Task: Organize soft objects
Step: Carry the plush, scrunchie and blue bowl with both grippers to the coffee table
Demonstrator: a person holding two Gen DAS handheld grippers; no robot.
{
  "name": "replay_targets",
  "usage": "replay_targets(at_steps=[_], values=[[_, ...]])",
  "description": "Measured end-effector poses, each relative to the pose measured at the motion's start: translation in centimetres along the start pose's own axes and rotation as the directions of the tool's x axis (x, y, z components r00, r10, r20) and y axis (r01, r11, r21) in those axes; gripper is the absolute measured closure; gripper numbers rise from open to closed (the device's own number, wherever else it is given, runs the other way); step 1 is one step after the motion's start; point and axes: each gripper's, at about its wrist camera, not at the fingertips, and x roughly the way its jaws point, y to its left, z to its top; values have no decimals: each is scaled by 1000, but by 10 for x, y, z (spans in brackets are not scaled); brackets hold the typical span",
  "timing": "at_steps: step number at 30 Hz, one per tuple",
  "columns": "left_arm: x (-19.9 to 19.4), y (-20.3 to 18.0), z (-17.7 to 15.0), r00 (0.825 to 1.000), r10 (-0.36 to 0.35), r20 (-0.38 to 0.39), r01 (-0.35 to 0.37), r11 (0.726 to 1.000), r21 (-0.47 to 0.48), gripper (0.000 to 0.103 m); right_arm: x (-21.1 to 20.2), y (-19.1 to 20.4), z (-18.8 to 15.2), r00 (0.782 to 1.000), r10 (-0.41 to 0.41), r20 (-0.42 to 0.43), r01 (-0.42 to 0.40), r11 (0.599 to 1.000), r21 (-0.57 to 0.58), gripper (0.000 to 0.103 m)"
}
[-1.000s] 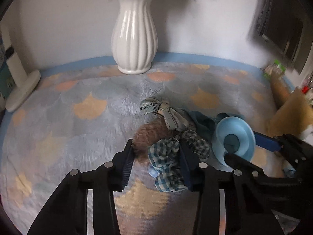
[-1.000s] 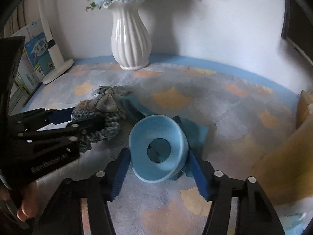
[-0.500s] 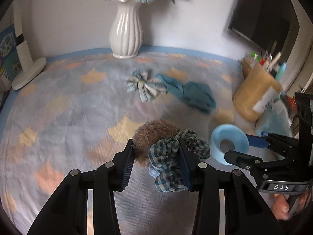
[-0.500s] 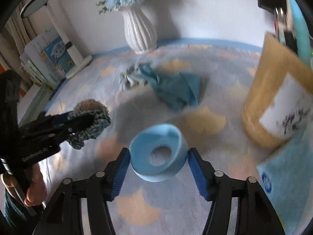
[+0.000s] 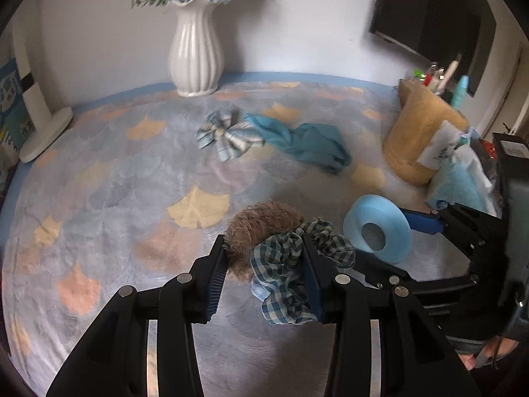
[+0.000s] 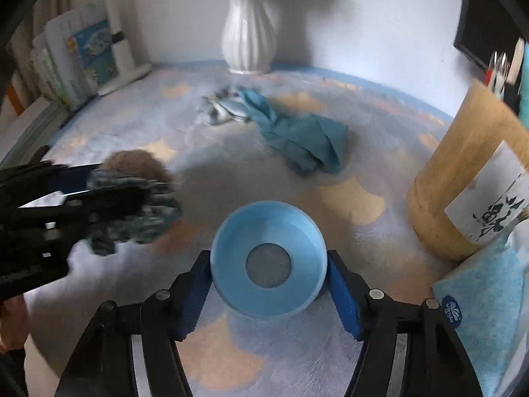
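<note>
Our left gripper (image 5: 264, 264) has its fingers clenched on a plaid scrunchie (image 5: 291, 274) and a brown fuzzy scrunchie (image 5: 261, 225), both bunched between the pads and lifted above the counter (image 5: 132, 182). Our right gripper (image 6: 268, 284) grasps a blue foam ring (image 6: 268, 258), one finger on each side, its hole facing the camera. Farther back on the counter lie a striped bow (image 5: 228, 135) and, touching it, a teal cloth (image 5: 307, 142), near a white vase (image 5: 195, 56).
</note>
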Motion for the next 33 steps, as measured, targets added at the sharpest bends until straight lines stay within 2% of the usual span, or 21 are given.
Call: replay_targets(at_steps=[6, 8, 11, 14, 18, 21, 26, 29, 33], values=[[-24, -26, 11, 996, -57, 71, 53, 997, 55, 64, -62, -17, -10, 992, -84, 92, 83, 996, 12, 37], [-31, -45, 17, 992, -67, 103, 56, 993, 104, 64, -86, -34, -17, 986, -110, 127, 104, 993, 54, 37], [-36, -77, 26, 985, -123, 122, 102, 981, 167, 64, -113, -65, -25, 978, -140, 152, 118, 982, 144, 37], [-38, -118, 36, 975, -180, 133, 144, 959, 244, 64, -135, -111, -33, 968, -193, 161, 147, 954, 260, 37], [-42, -174, 47, 955, -256, 153, 189, 917, 352, 64, -157, -162, -40, 964, -195, 179, 117, 921, 372, 37], [-39, -209, 61, 945, -286, 157, 208, 899, 385, 64, -168, -190, -42, 949, -255, 184, 160, 895, 416, 37], [-23, -253, 90, 944, -292, 152, 216, 898, 384, 64, -179, -240, -40, 935, -303, 182, 180, 851, 494, 37], [-16, -275, 101, 950, -261, 174, 179, 907, 382, 63, -180, -262, -34, 923, -333, 191, 194, 834, 517, 37], [-3, -300, 114, 949, -261, 177, 182, 912, 367, 63, -177, -287, -25, 913, -353, 203, 193, 815, 547, 37]])
